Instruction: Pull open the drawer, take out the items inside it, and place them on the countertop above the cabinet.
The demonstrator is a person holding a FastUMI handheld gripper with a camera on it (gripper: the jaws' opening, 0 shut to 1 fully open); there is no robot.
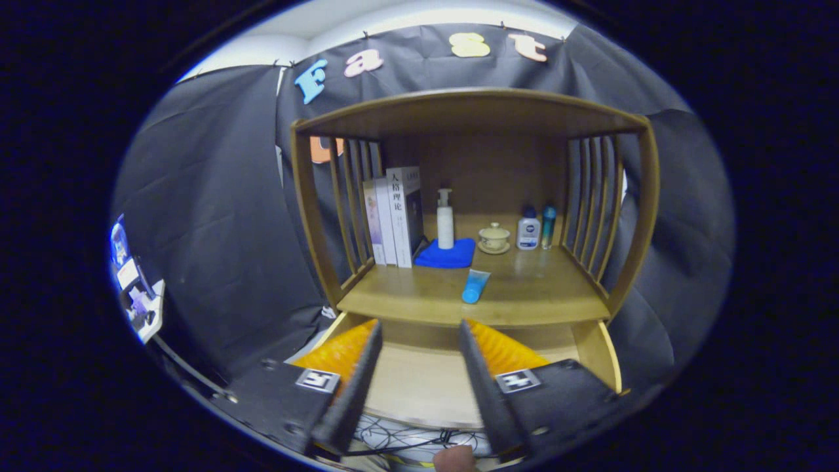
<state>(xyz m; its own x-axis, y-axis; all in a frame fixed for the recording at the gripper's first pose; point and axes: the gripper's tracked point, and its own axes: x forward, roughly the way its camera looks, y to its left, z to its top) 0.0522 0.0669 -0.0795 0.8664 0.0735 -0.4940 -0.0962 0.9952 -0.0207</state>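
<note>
A wooden cabinet stands ahead, its drawer [593, 351] pulled open below the countertop [524, 288]. The drawer's bare wooden floor shows between and beneath my fingers, with no item seen on it. A blue tube [475, 286] lies on the countertop near its front edge, just beyond my fingertips. My gripper [419, 331] hangs over the open drawer, fingers apart, with nothing between them.
On the countertop's back half stand several books [393, 216], a white pump bottle [445, 219] on a blue cloth [448, 254], a lidded cup on a saucer [494, 238], and two small bottles [534, 229]. Slatted wooden sides and a top shelf [472, 108] frame the countertop. Cables [400, 436] lie below the drawer front.
</note>
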